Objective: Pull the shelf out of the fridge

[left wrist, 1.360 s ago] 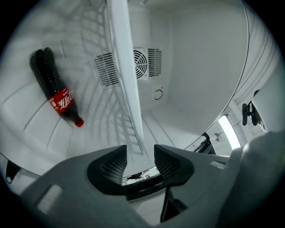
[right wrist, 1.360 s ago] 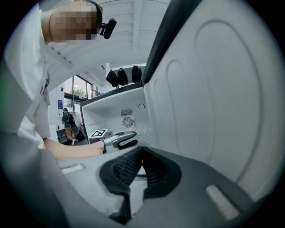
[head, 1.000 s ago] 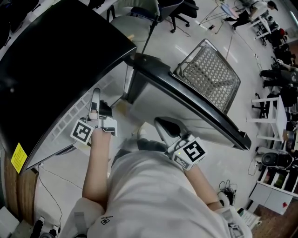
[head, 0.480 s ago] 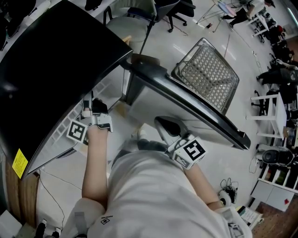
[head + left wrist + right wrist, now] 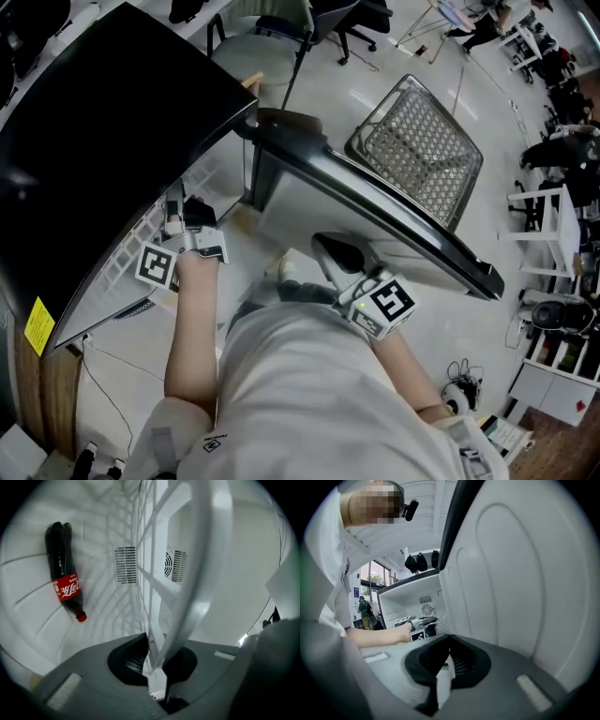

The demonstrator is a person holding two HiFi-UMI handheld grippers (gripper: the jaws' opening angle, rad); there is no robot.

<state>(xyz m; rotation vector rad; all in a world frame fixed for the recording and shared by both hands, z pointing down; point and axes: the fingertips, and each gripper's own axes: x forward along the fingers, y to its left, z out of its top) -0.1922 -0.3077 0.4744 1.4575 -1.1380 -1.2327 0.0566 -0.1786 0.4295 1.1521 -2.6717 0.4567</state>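
Note:
The white wire shelf (image 5: 127, 253) sticks out from under the black fridge top (image 5: 103, 131). My left gripper (image 5: 174, 214) reaches in at the shelf's front edge. In the left gripper view the shelf's white front bar (image 5: 206, 550) runs between the jaws of the left gripper (image 5: 157, 660), which are closing on it with the pads against it. A cola bottle (image 5: 65, 581) lies against the fridge's inner wall. My right gripper (image 5: 335, 255) hangs shut and empty beside the open fridge door (image 5: 375, 211); its own view shows the right gripper (image 5: 446, 644) with its pads together.
A wire shopping basket (image 5: 417, 150) lies on the floor beyond the door. Office chairs (image 5: 361, 23) stand further back. A cable (image 5: 103, 375) trails over the floor at the left. A yellow sticker (image 5: 39, 326) marks the fridge's side.
My left gripper has moved left and deeper in, to the shelf's front edge. The right gripper has stayed where it was.

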